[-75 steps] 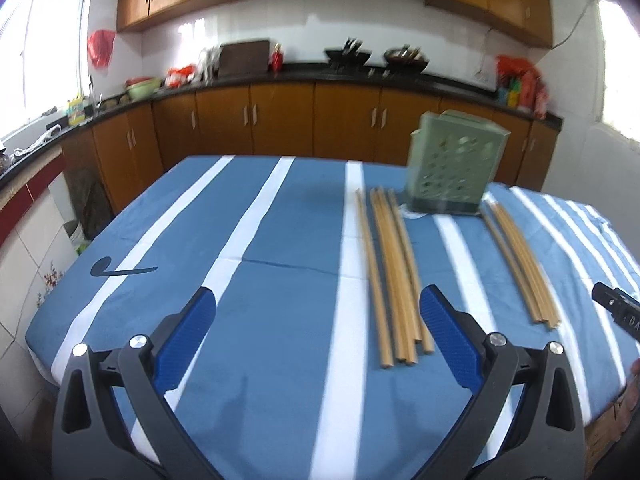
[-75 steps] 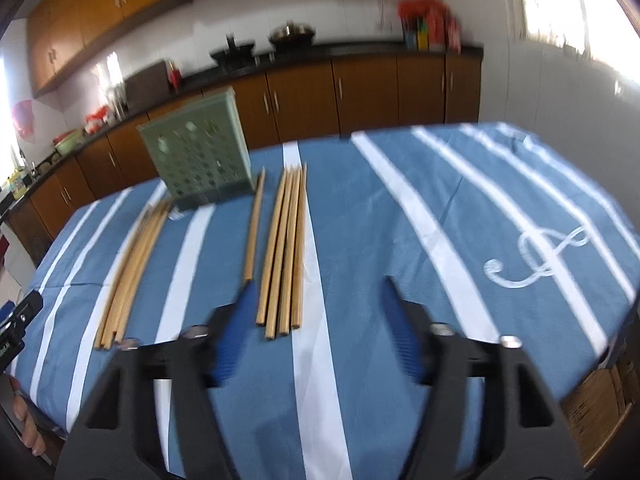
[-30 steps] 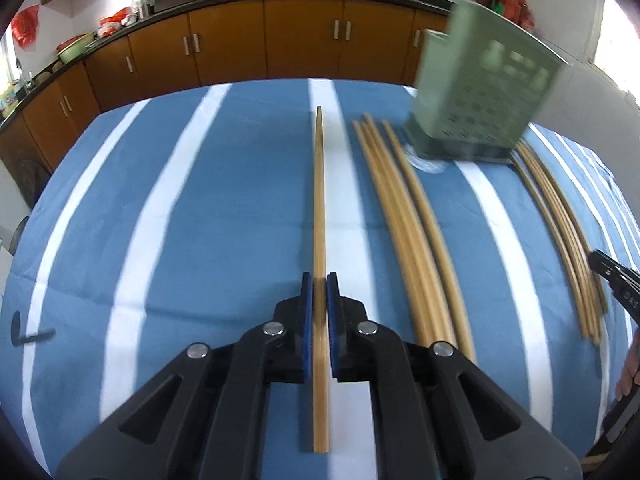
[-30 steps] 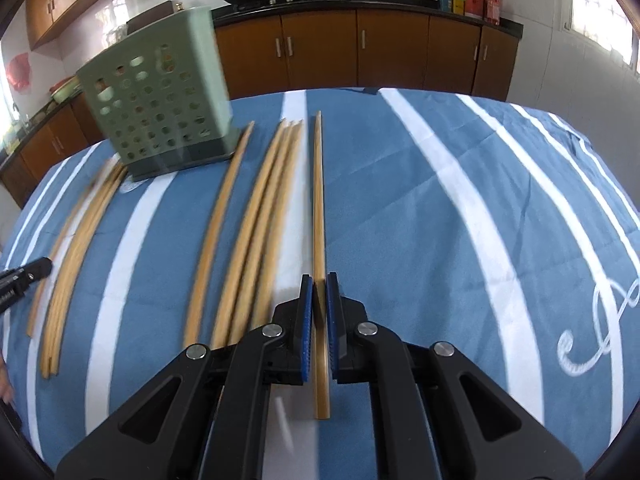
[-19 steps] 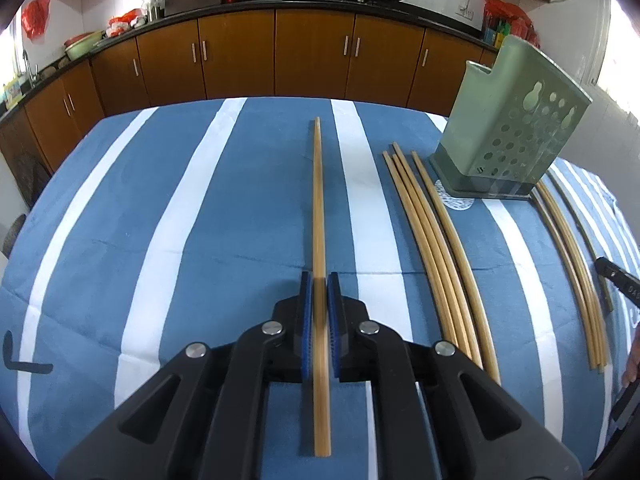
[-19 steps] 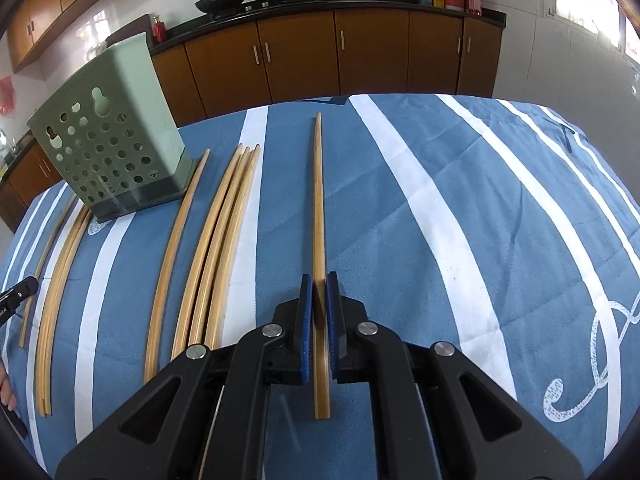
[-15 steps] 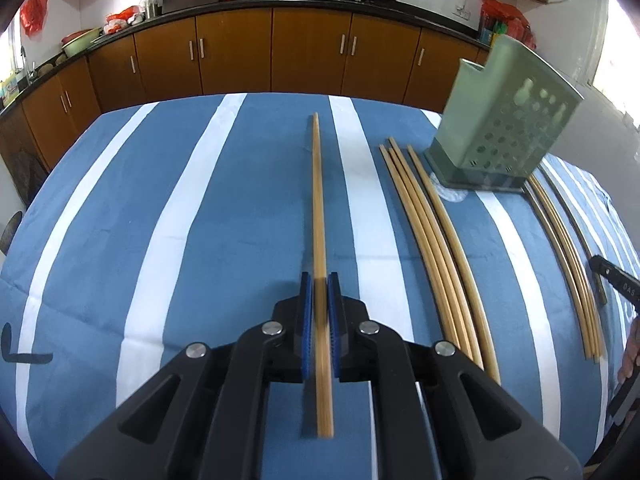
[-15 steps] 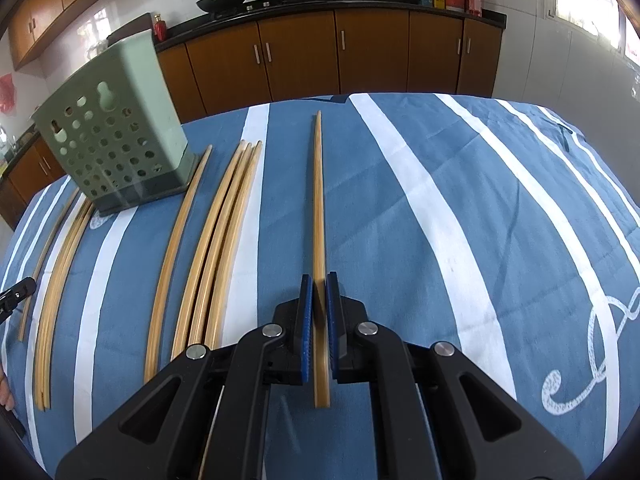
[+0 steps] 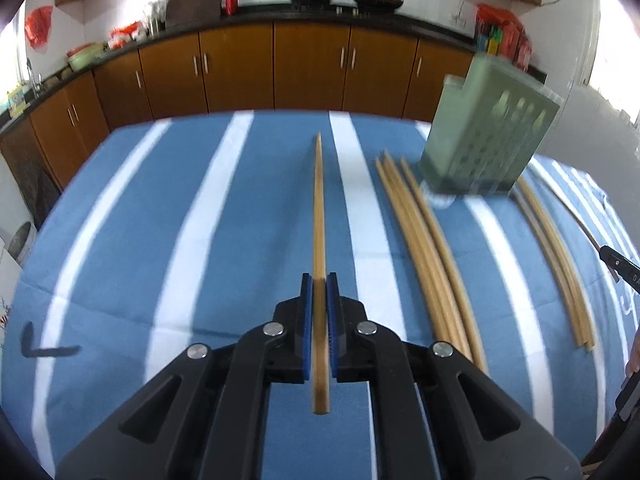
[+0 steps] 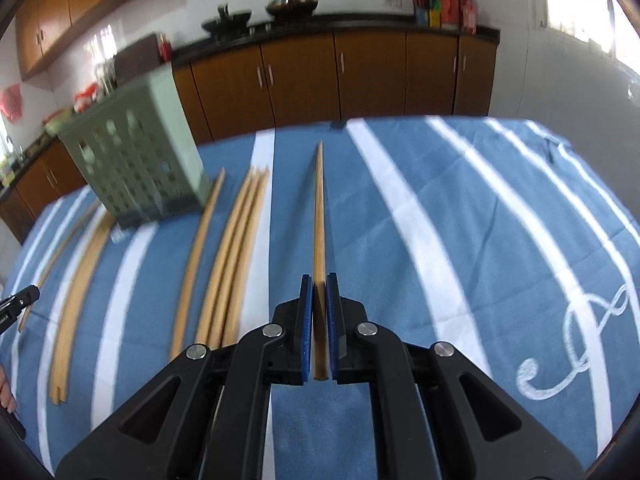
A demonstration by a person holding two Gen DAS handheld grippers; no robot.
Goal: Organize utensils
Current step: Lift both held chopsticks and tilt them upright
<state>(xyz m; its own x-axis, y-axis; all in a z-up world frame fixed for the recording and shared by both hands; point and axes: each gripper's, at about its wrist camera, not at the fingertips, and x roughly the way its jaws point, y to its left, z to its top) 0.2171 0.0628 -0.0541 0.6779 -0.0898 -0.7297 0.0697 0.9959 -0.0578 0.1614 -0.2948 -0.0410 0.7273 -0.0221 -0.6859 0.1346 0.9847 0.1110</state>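
Note:
My left gripper (image 9: pixel 319 280) is shut on a wooden chopstick (image 9: pixel 318 216) that points forward, above the blue striped tablecloth (image 9: pixel 160 240). My right gripper (image 10: pixel 319 282) is shut on another chopstick (image 10: pixel 319 216) in the same way. A green perforated utensil holder (image 9: pixel 486 132) stands at the far right in the left wrist view and at the far left in the right wrist view (image 10: pixel 140 160). Loose chopsticks (image 9: pixel 428 248) lie on the cloth beside the holder; a second bundle (image 9: pixel 560 256) lies beyond it.
Brown kitchen cabinets (image 9: pixel 280 72) and a dark counter with pans run behind the table. The other gripper's tip shows at the right edge of the left wrist view (image 9: pixel 620 266) and the left edge of the right wrist view (image 10: pixel 16 304).
Both grippers, open 2.5 s ago, have each shut on a chopstick and lifted it. Over the last half second both views have risen and tilted up, with motion blur.

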